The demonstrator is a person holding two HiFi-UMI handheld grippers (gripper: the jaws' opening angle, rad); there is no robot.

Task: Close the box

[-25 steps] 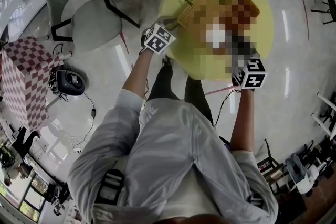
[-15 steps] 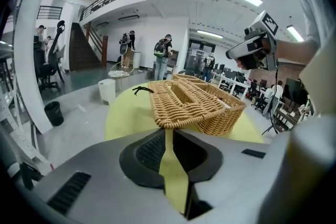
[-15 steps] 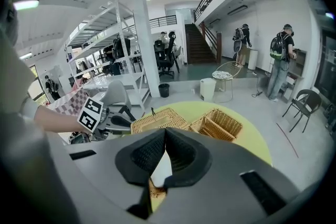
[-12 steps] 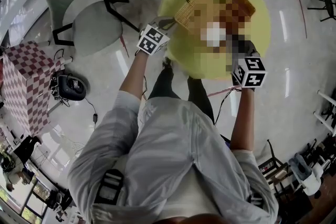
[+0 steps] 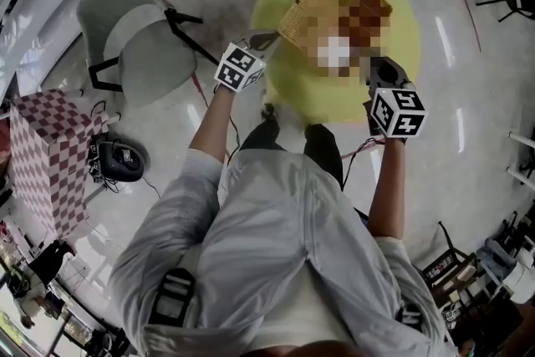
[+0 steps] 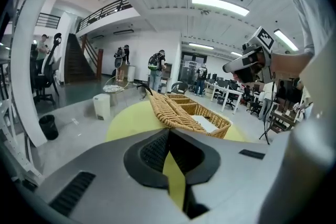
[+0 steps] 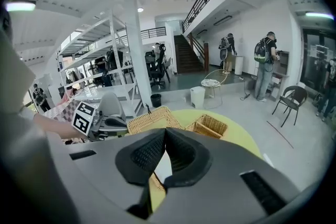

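A wicker box [image 5: 311, 15] stands on a round yellow table [image 5: 401, 21]; much of it is mosaicked in the head view. Its woven lid [image 6: 167, 108] stands tilted up on the box's left side, over open compartments [image 6: 206, 115]. My left gripper [image 5: 266, 38] is at the table's left edge, just short of the lid, shut on nothing. At the front right of the box, my right gripper [image 5: 380, 73] is also shut and empty. The right gripper view shows the lid [image 7: 151, 119], a compartment [image 7: 211, 125] and the left gripper [image 7: 113, 123].
A grey chair [image 5: 138, 33] stands on the floor to the left. A red-checked box [image 5: 46, 150] and a black device [image 5: 121, 160] with cables are further left. A white bin [image 6: 102, 106] and several people stand in the hall beyond the table.
My left gripper has drifted slightly left and back from the lid's edge. The right gripper has hardly moved. The view has shifted a little.
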